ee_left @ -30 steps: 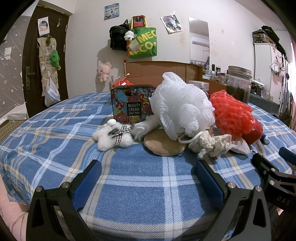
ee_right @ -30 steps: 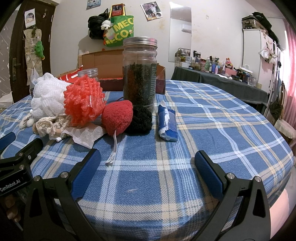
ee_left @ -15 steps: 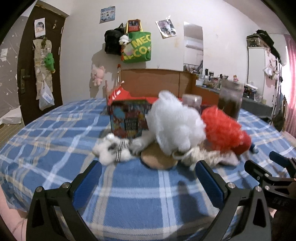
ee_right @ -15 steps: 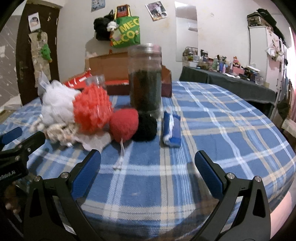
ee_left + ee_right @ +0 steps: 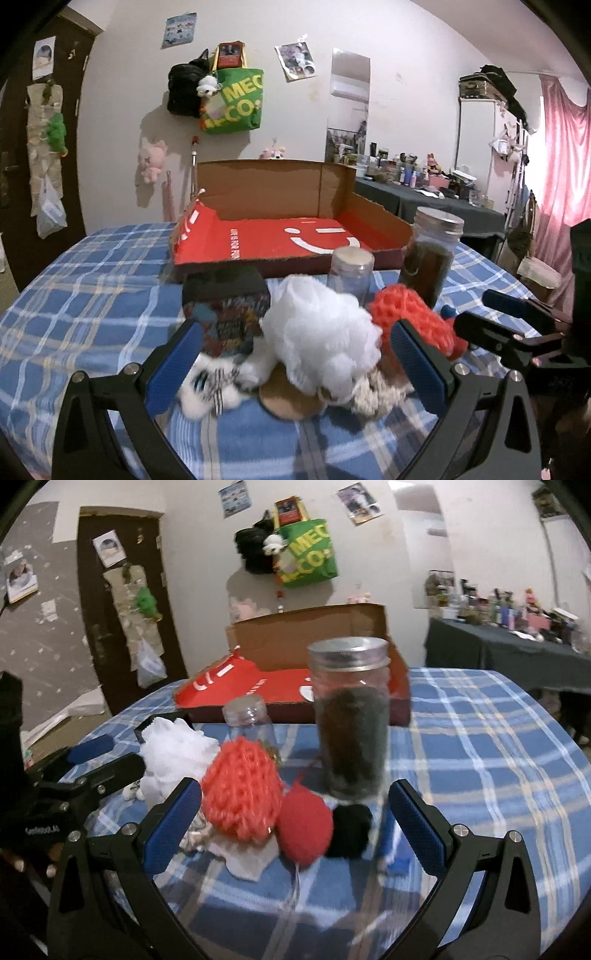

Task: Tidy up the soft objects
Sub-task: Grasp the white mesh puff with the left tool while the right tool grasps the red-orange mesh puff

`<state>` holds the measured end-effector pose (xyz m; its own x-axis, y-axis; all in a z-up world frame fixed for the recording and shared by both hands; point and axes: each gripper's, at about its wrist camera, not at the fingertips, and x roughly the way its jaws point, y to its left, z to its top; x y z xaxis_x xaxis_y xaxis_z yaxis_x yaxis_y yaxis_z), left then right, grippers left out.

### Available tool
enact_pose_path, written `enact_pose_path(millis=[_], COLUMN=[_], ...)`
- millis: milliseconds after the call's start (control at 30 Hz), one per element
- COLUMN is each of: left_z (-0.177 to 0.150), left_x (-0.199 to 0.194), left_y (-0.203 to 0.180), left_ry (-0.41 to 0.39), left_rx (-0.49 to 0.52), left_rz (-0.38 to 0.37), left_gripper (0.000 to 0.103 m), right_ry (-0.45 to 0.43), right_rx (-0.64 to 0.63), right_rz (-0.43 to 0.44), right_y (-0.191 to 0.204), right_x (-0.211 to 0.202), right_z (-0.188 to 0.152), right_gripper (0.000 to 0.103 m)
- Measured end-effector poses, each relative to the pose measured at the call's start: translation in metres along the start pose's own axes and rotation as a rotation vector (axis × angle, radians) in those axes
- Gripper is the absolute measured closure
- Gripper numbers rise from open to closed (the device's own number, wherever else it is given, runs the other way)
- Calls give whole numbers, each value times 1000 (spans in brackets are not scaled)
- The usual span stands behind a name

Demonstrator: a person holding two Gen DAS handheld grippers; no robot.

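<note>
A heap of soft things lies on the blue plaid table. A white mesh pouf [image 5: 321, 332] sits in the middle, with a small white plush [image 5: 210, 387], a tan pad [image 5: 284, 397] and a cream crochet piece [image 5: 373, 395] below it. An orange-red crochet pouf [image 5: 240, 794], a red pom [image 5: 304, 825] and a black pom [image 5: 349, 830] lie beside it. My left gripper [image 5: 295, 360] is open and raised above the white pouf. My right gripper [image 5: 293, 825] is open above the red pom. Both hold nothing.
An open red cardboard box [image 5: 291, 236] lies behind the heap. A tall jar of dark stuff [image 5: 351, 723], a small clear jar [image 5: 251, 720] and a printed pouch [image 5: 225, 310] stand among the soft things. A blue roll [image 5: 388, 845] lies at right.
Both grippers have risen and moved forward over the heap, so they look down on it from closer. Their jaws stay open. The objects have not moved.
</note>
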<state>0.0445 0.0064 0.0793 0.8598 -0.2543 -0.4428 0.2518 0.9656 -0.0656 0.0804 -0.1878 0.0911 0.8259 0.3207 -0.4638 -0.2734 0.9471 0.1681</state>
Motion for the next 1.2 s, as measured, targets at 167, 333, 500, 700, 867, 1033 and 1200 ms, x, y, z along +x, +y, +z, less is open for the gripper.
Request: enact_pose_path(millis=[167,333,500,700,867,1033,1200], left_z=[6,5,-3,-6,-5,-3,1], left_x=[18,34,37,26,22,17,11], left_y=[-5,-7,-9,-8,-4,-3,0], left_ry=[37,91,106,87,82,75,65], left_rx=[55,63,48,57,48,44,41], left_rz=[-30,-66,-87,-92,-97,-102,-101], left_gripper=[5,25,43,62,68,69,72], right_ry=[52,97,160,111,80,75,73], right_rx=[-85,-149,-138,-133,-100,-97,-79], right_rz=[72,113,152,165,167,168,171], right_y=[9,19,22,26,23,26,22], right_x=[15,28,42,31,21,17,13], right_z=[9,5,-4,-8,-3,0,1], right_gripper=[0,22,56,66,66,66,66])
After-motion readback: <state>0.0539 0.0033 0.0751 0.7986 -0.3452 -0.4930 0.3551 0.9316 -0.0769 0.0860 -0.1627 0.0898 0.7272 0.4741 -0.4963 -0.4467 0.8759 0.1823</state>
